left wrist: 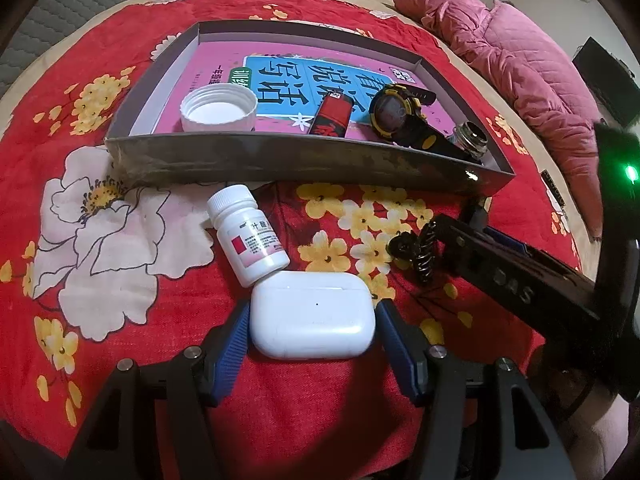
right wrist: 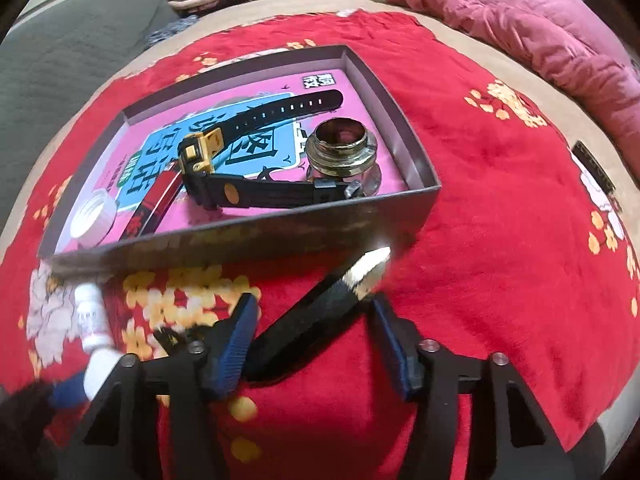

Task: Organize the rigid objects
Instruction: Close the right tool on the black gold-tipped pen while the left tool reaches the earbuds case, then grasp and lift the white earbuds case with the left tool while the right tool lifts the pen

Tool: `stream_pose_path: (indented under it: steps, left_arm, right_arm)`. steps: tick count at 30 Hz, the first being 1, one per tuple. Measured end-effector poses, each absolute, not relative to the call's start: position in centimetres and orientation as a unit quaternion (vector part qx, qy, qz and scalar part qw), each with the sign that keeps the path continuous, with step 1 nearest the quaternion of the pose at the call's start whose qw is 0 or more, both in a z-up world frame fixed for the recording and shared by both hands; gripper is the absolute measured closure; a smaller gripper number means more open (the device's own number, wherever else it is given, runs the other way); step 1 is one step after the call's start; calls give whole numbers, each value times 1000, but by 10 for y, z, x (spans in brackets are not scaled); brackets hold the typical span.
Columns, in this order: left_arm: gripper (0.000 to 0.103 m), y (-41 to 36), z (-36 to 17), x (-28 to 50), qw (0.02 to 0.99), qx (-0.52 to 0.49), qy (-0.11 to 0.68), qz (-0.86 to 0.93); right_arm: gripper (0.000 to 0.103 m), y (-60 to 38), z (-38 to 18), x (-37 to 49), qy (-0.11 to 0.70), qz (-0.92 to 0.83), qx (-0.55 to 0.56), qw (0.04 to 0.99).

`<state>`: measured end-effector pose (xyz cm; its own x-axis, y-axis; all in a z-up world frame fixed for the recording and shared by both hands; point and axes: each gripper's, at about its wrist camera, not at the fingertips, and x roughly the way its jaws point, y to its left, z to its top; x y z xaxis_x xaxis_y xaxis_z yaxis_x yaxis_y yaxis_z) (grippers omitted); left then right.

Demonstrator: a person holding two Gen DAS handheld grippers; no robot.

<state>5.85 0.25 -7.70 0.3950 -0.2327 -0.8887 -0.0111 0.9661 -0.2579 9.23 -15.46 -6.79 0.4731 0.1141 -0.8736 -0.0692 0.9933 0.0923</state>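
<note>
Your left gripper [left wrist: 312,320] stands open around the white earbud case [left wrist: 313,314] on the red cloth [left wrist: 120,344], its blue pads just beside it. A white pill bottle [left wrist: 246,234] lies just beyond, touching the case. Further right, a black clip [left wrist: 416,250] rests on the cloth. Your right gripper [right wrist: 314,320] is open around a black knife [right wrist: 320,312]; I cannot tell if the pads touch it. Behind, the grey tray [left wrist: 280,160] holds a cap, lighter, watch and jar.

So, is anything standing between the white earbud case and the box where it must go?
Yes. The pill bottle lies on the cloth directly between the earbud case and the box, touching the case's far corner. Behind it rises the box's near wall, which the case must be lifted over.
</note>
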Motion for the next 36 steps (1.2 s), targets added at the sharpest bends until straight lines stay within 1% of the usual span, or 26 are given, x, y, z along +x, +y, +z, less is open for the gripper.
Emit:
stream_pose_path:
  steps: [7, 12, 16, 26, 33, 36]
  left_arm:
    - [41, 5, -77, 58, 829, -115, 543, -69]
    - [41, 5, -77, 57, 830, -116, 542, -69]
    - [41, 6, -78, 57, 830, -120, 540, -68]
    - [41, -6, -80, 62, 833, -93, 543, -42]
    - [43, -13, -81, 60, 839, -65, 539, -31]
    - [43, -12, -81, 60, 839, -70, 538, -34]
  right_arm:
    - [63, -172, -65, 87, 508, 75, 20, 858]
    - [67, -173, -65, 86, 501, 66, 9, 863]
    - [78, -183, -64, 83, 505, 39, -1, 862]
    - [80, -191, -73, 99, 492, 38, 28, 869]
    - [81, -190, -73, 96, 489, 54, 11, 871]
    - [81, -190, -71, 93, 490, 58, 8, 870]
